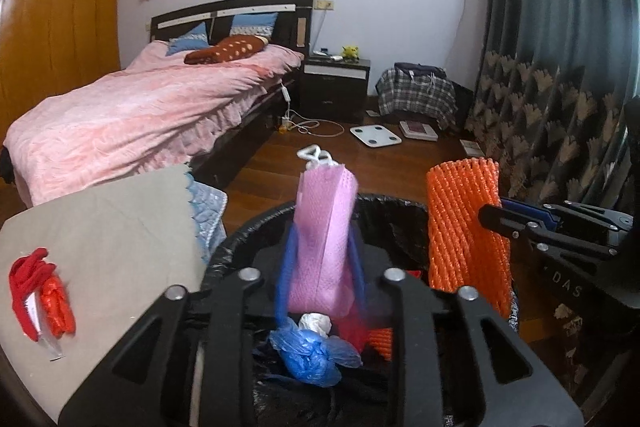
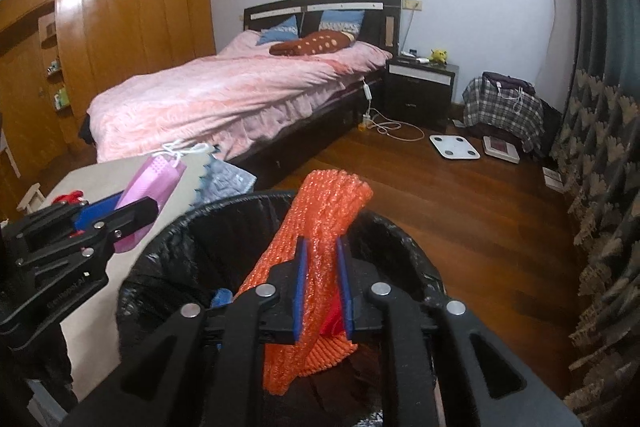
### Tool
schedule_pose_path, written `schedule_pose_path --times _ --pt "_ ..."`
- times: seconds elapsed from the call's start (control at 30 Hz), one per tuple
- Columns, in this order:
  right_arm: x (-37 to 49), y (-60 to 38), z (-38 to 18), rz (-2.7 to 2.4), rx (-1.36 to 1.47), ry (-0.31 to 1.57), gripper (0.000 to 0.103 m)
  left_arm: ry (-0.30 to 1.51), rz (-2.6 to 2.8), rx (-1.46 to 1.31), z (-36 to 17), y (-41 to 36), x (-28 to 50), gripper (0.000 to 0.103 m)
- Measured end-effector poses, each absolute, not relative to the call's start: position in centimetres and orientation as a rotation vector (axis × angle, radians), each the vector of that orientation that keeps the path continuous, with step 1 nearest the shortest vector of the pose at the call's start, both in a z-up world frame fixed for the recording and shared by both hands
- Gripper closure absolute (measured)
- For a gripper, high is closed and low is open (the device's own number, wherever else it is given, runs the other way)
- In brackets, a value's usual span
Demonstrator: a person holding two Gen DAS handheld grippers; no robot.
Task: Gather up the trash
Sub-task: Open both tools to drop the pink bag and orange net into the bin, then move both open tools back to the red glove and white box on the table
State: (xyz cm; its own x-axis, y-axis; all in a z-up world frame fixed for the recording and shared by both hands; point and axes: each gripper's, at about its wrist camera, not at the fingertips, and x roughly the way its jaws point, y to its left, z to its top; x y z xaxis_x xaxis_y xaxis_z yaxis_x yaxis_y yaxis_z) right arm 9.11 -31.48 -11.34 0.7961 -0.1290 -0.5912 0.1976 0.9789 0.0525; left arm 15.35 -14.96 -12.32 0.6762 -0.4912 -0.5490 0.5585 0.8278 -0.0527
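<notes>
A bin point(image 1: 230, 247) with a black liner point(image 2: 180, 227) stands right below both grippers. My left gripper point(image 1: 324, 241) hangs over it, its blue pads against both sides of an upright pink foam sleeve point(image 1: 326, 199) with a white string on top. My right gripper point(image 2: 321, 247) is shut on an orange foam net point(image 2: 332, 203), which droops into the bin. The left wrist view shows that orange net point(image 1: 460, 219) at the bin's right rim, and the right wrist view shows the pink sleeve point(image 2: 156, 179) at the left. Inside the bin lie a blue plastic bag point(image 1: 308, 351) and a white wad point(image 1: 316, 323).
A beige-covered table point(image 1: 112, 227) left of the bin carries red and orange scraps point(image 1: 40, 287). Beyond it are a pink bed point(image 1: 132, 107), a dark nightstand point(image 1: 336, 83), a white scale point(image 1: 375, 137) on the wooden floor, and a patterned curtain point(image 1: 560, 115) at the right.
</notes>
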Motion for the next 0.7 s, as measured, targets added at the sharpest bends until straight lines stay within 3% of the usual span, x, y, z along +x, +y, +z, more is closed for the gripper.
schedule_pose_path --times 0.13,0.23,0.3,0.4,0.6,0.7 --pt "8.9 -32.0 -11.8 -0.195 0.119 0.638 0.074 0.594 -0.605 0.110 -12.9 -14.9 15.5 0.049" --pt "8.6 -32.2 -11.8 -0.204 0.123 0.637 0.063 0.589 -0.590 0.119 -13.0 -14.5 15.5 0.045" --pt "8.5 -32.2 -11.7 -0.212 0.123 0.633 0.043 0.584 -0.570 0.115 -12.9 -13.9 15.6 0.039" --pt "8.3 -32.0 -11.3 -0.220 0.123 0.617 0.028 0.578 -0.539 0.102 -12.5 -12.5 15.8 0.033" --pt "8.5 -30.7 -9.8 -0.197 0.141 0.575 0.008 0.543 -0.462 0.095 -10.8 -9.1 15.6 0.018" --pt "8.9 -29.0 -9.1 -0.172 0.132 0.553 0.006 0.528 -0.409 0.089 -10.2 -6.6 15.3 0.015"
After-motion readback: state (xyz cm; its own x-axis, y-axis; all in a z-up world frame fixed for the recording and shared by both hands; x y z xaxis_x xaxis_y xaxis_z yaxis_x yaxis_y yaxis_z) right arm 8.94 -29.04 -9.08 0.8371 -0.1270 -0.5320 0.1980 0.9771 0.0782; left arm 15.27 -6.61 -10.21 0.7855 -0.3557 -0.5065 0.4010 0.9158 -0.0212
